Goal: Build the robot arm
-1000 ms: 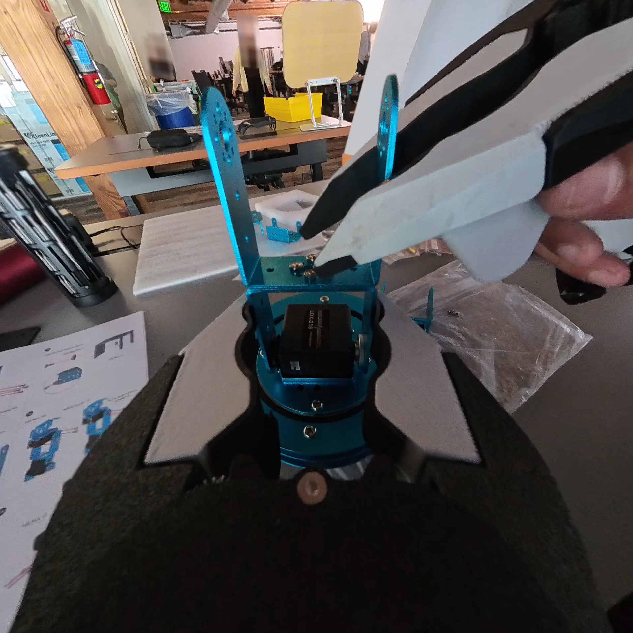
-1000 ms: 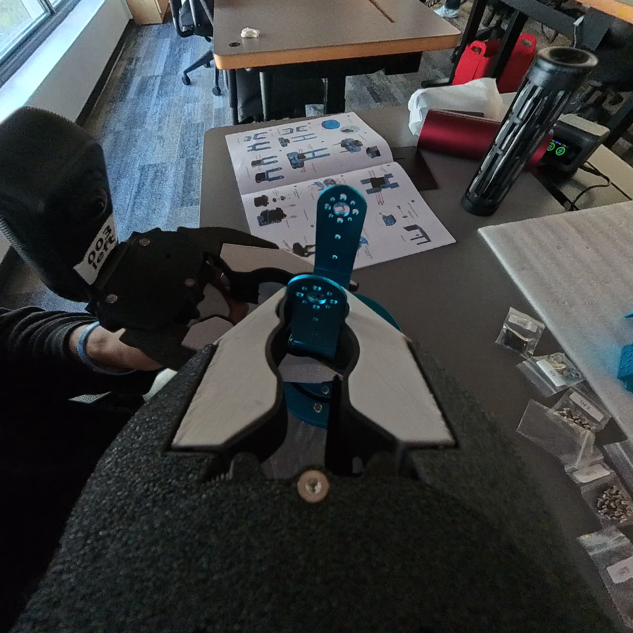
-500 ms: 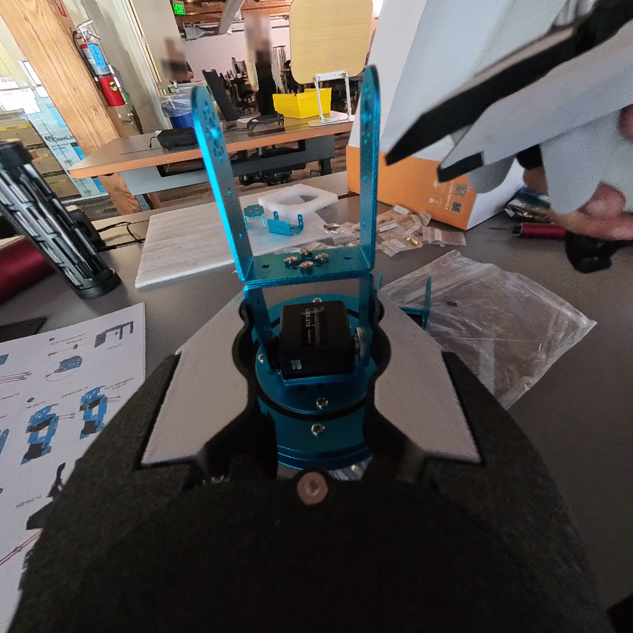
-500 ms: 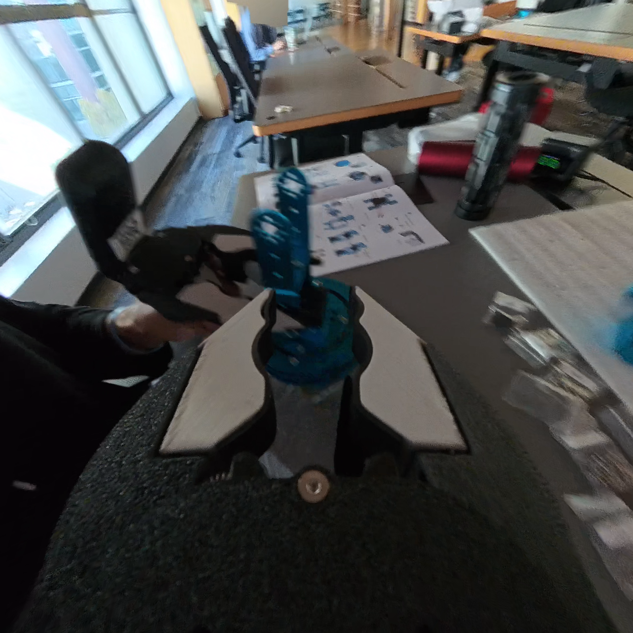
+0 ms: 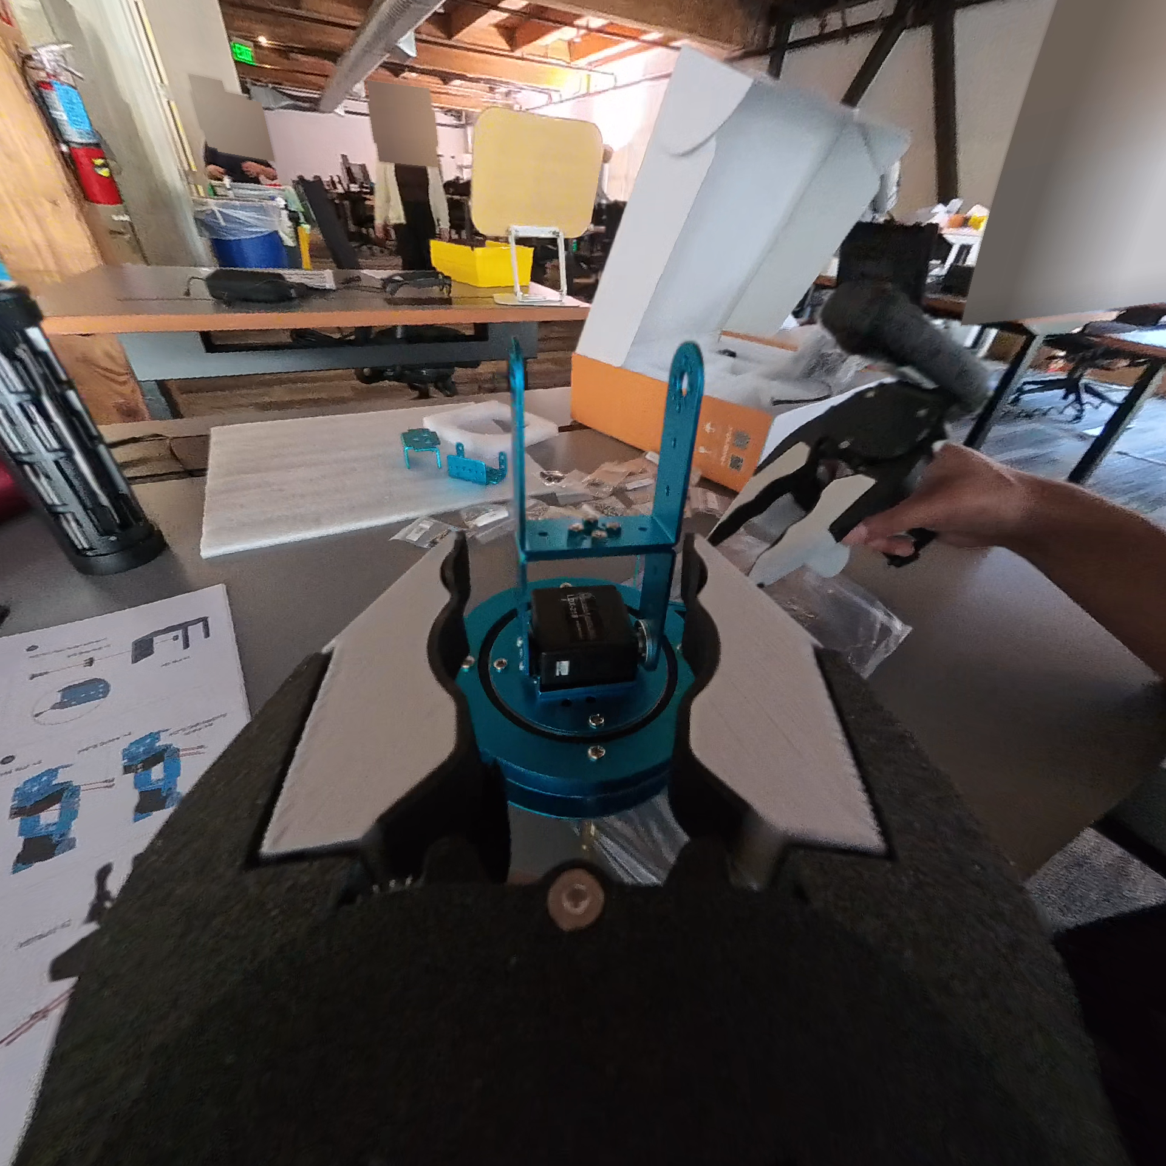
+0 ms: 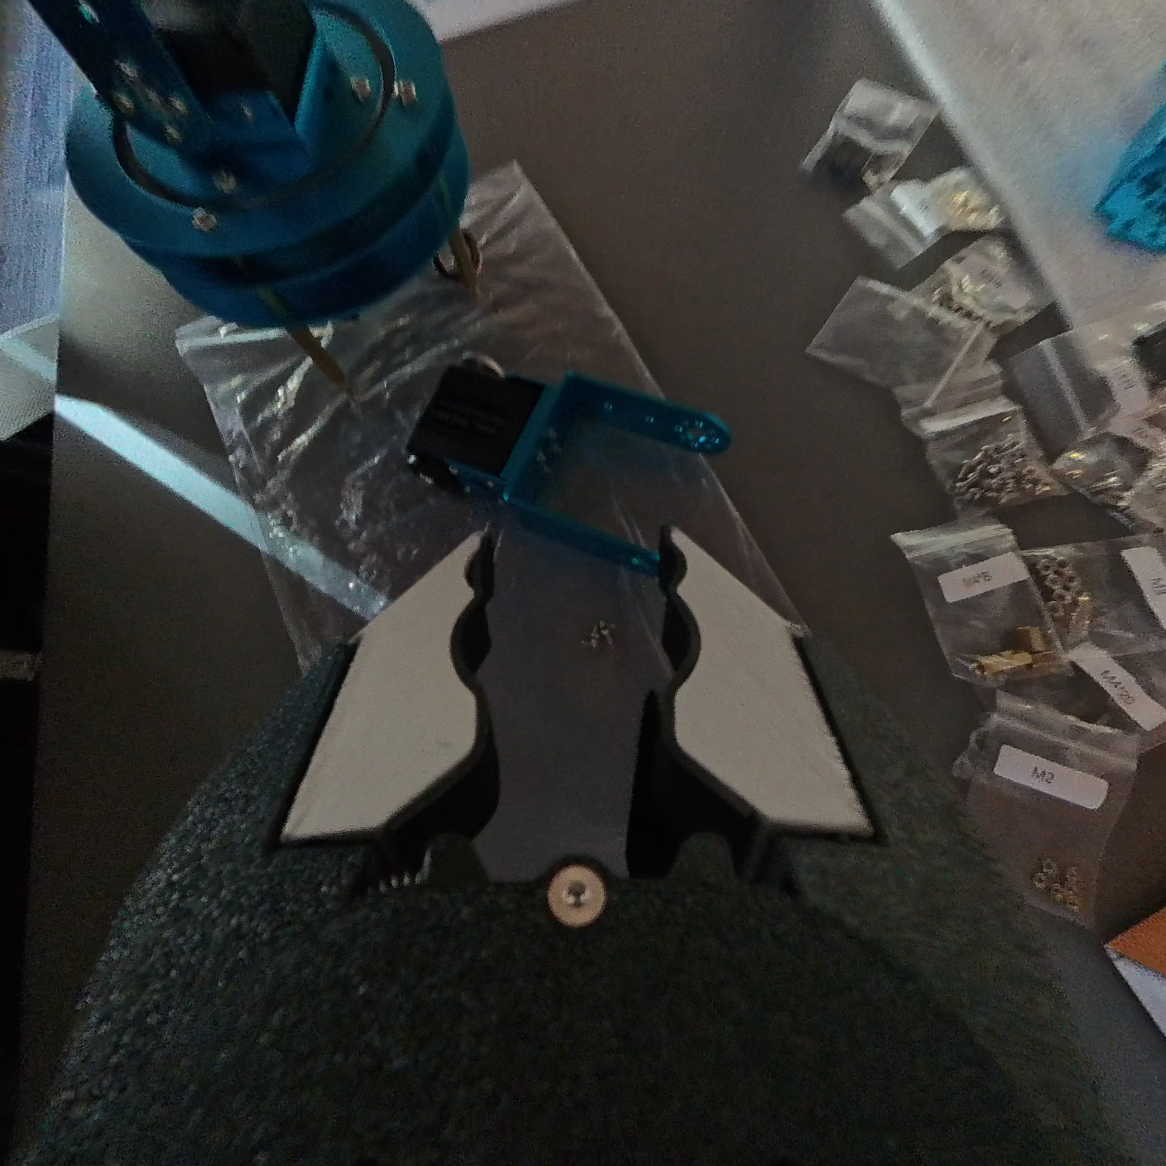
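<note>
My left gripper (image 5: 574, 549) is shut on a blue round base (image 5: 571, 725) that carries a black servo (image 5: 580, 637) and an upright blue U-bracket (image 5: 678, 454). The base also shows at the top left of the right wrist view (image 6: 265, 158), held above the table with brass standoffs under it. My right gripper (image 6: 574, 542) is open and empty. It hovers over a second black servo (image 6: 473, 423) with a blue U-bracket (image 6: 606, 435) lying on a clear plastic bag (image 6: 353, 378). One bracket arm ends close to the right fingertip. The right gripper also shows in the left wrist view (image 5: 741, 555), held by a hand.
Several small bags of screws (image 6: 965, 328) lie right of the plastic bag. An instruction booklet (image 5: 94, 725), a black cylinder (image 5: 57, 454), a white foam sheet (image 5: 315, 486) with loose blue brackets (image 5: 454, 457) and an open orange-and-white box (image 5: 694, 303) sit on the grey table (image 5: 1009, 662). Across from one pair of fingers to the other is roughly 20 cm.
My right gripper has pulled away from the upright bracket on the base, swung right and down, and now hangs open over the bag. The left gripper keeps hold of the base.
</note>
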`<action>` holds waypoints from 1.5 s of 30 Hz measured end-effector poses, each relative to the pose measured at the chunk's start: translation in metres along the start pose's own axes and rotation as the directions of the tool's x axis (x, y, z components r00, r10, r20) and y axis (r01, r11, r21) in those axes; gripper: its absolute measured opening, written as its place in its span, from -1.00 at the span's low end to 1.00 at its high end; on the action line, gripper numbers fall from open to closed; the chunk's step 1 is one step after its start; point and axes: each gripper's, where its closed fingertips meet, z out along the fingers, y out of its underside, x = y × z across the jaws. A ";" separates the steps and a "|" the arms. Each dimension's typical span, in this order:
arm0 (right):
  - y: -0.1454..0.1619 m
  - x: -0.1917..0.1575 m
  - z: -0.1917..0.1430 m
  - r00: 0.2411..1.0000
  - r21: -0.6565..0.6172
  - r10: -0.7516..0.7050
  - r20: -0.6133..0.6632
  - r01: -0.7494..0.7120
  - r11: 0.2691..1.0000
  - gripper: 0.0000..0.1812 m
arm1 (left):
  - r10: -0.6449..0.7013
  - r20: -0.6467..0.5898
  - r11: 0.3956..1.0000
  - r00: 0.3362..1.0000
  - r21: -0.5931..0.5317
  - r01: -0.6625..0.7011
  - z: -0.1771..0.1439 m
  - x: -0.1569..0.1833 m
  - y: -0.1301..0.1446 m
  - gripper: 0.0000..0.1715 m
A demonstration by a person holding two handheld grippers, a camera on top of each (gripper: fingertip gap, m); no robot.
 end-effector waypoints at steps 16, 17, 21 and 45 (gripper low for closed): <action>-0.068 -0.056 -0.007 0.984 0.231 -0.102 0.147 0.066 0.971 -0.36 | 0.042 0.007 0.991 0.999 -0.130 -0.041 -0.008 -0.013 0.038 -0.22; -0.079 -0.069 -0.007 0.981 0.265 -0.124 0.149 0.082 0.961 -0.36 | 0.034 -0.009 0.990 0.999 -0.139 -0.035 -0.006 -0.015 0.041 -0.22; -0.113 -0.099 0.005 0.989 0.376 -0.097 0.115 0.047 0.926 -0.36 | 0.061 -0.162 0.987 0.985 -0.140 -0.084 0.004 -0.018 0.040 -0.22; -0.153 -0.128 -0.014 0.988 0.366 -0.084 0.129 0.031 0.930 -0.69 | 0.167 -0.696 0.955 0.699 -0.063 -0.291 0.011 0.023 0.003 -0.75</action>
